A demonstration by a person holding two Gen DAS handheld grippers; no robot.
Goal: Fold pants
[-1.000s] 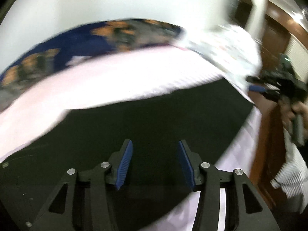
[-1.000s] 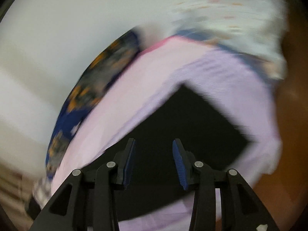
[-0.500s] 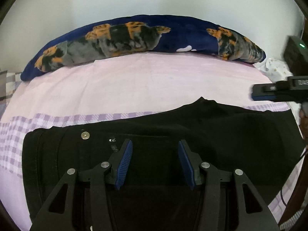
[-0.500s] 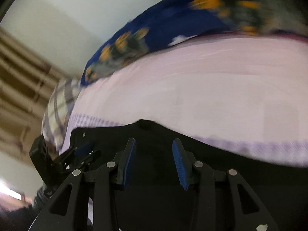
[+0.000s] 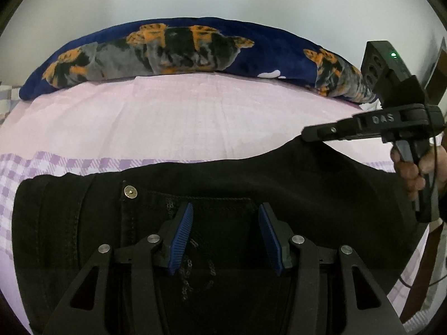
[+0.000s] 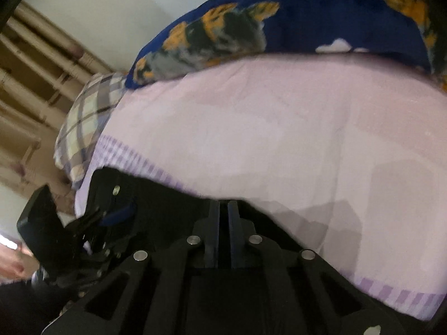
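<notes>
Black pants (image 5: 293, 184) lie across the pink bed sheet, waistband and metal button (image 5: 130, 191) to the left. My left gripper (image 5: 225, 217) is open, its blue pads hovering over the pocket area. My right gripper (image 6: 223, 209) is shut on the pants' far edge (image 6: 178, 203), pinching a fold of black cloth. In the left wrist view the right gripper (image 5: 310, 134) holds that edge raised at the right. The left gripper also shows in the right wrist view (image 6: 117, 212), low at the left.
A dark blue pillow with orange and grey print (image 5: 173, 50) lies along the wall at the back of the bed. A plaid pillow (image 6: 86, 122) sits at the left end. The pink sheet (image 5: 181, 117) has a purple checked border.
My right gripper has closed on the pants' far edge and lifted it slightly. The left gripper stayed open over the waist, moving a little closer.
</notes>
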